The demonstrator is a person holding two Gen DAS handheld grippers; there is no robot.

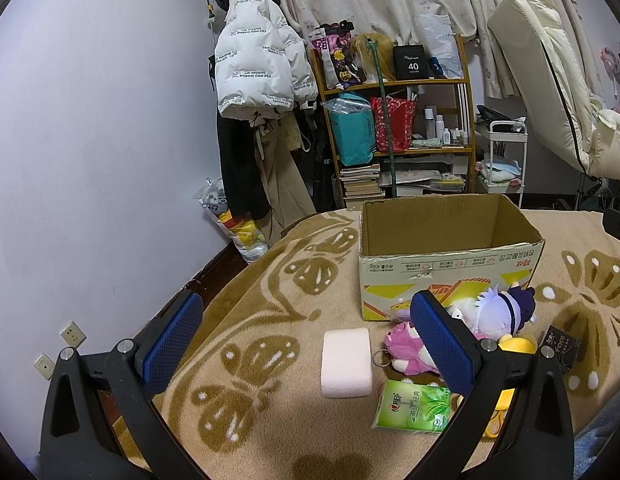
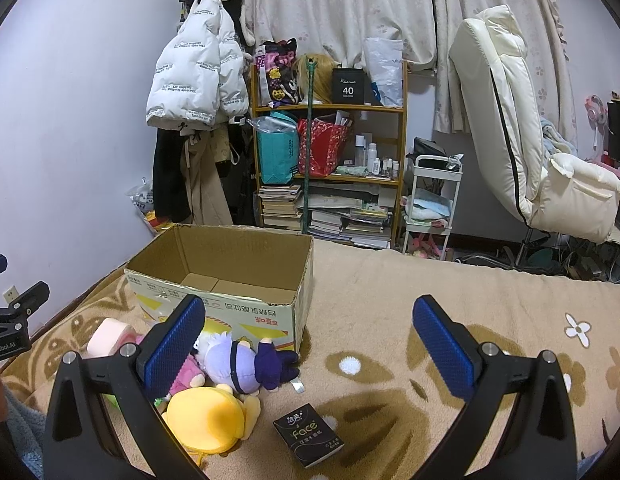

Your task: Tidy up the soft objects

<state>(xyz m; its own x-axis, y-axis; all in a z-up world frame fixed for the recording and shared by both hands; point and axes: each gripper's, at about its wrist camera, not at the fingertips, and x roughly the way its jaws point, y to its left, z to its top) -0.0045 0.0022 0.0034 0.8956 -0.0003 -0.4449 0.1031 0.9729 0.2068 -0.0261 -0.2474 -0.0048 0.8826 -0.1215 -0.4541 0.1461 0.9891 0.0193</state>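
Note:
An open, empty cardboard box point(image 1: 450, 264) point(image 2: 226, 280) stands on the beige blanket. In front of it lie a pink sponge block point(image 1: 346, 362) point(image 2: 106, 336), a pink plush point(image 1: 406, 350), a purple-and-white plush doll point(image 1: 504, 310) point(image 2: 246, 364), a yellow plush point(image 2: 210, 418), a green tissue pack point(image 1: 414, 406) and a black "Face" tissue pack point(image 2: 309, 435) point(image 1: 562, 348). My left gripper point(image 1: 306, 344) is open above the sponge block. My right gripper point(image 2: 308, 344) is open and empty, right of the plush pile.
The bed's blanket point(image 2: 450, 292) stretches to the right of the box. Behind it stand a wooden shelf point(image 2: 330, 152) with bags and books, hanging coats point(image 1: 254, 76), a white cart point(image 2: 430, 204) and a cream recliner chair point(image 2: 522, 140).

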